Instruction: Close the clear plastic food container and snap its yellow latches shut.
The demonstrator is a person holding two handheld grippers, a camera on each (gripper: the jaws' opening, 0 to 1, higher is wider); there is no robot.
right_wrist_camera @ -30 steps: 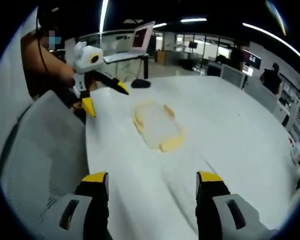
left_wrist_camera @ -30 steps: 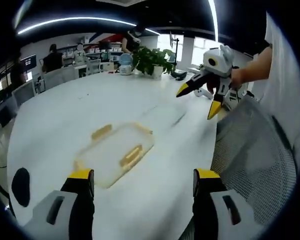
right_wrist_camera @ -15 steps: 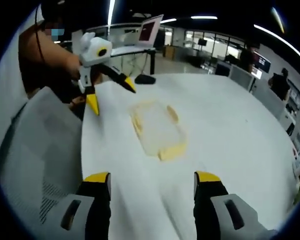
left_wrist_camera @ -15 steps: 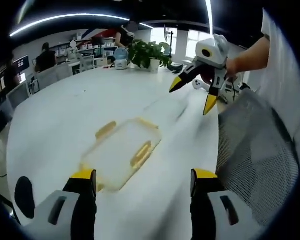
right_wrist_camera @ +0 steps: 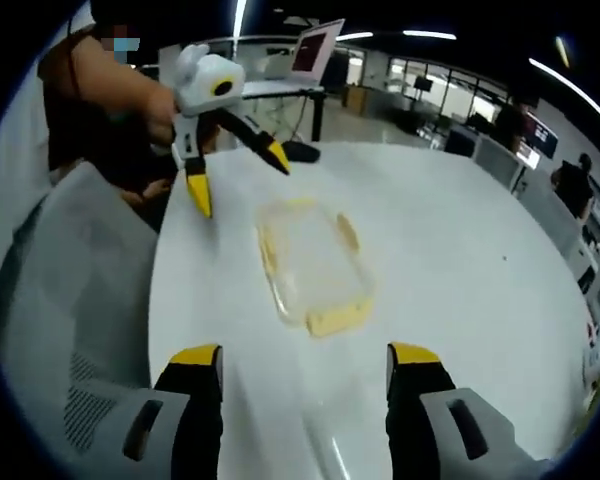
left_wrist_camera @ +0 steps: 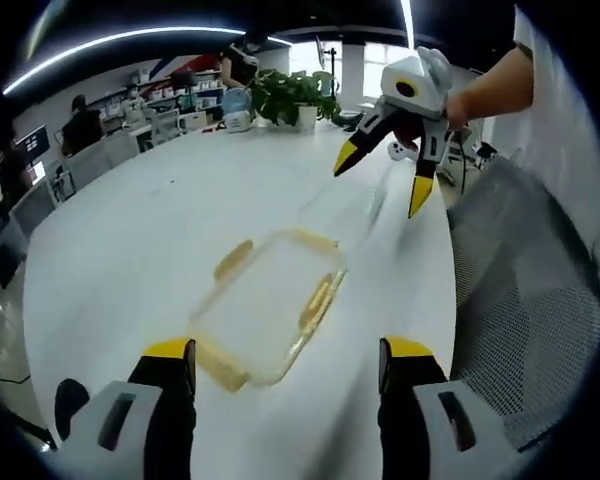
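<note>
Clear plastic food container [left_wrist_camera: 270,302] with yellow latches [left_wrist_camera: 314,303] lying flat mid-table [left_wrist_camera: 130,230], touching neither gripper. Left gripper [left_wrist_camera: 280,365] and right gripper [right_wrist_camera: 305,370] — jaws spread wide, holding nothing — hang above it from opposite sides, probably positioned so each can press one side's latches down.
</note>
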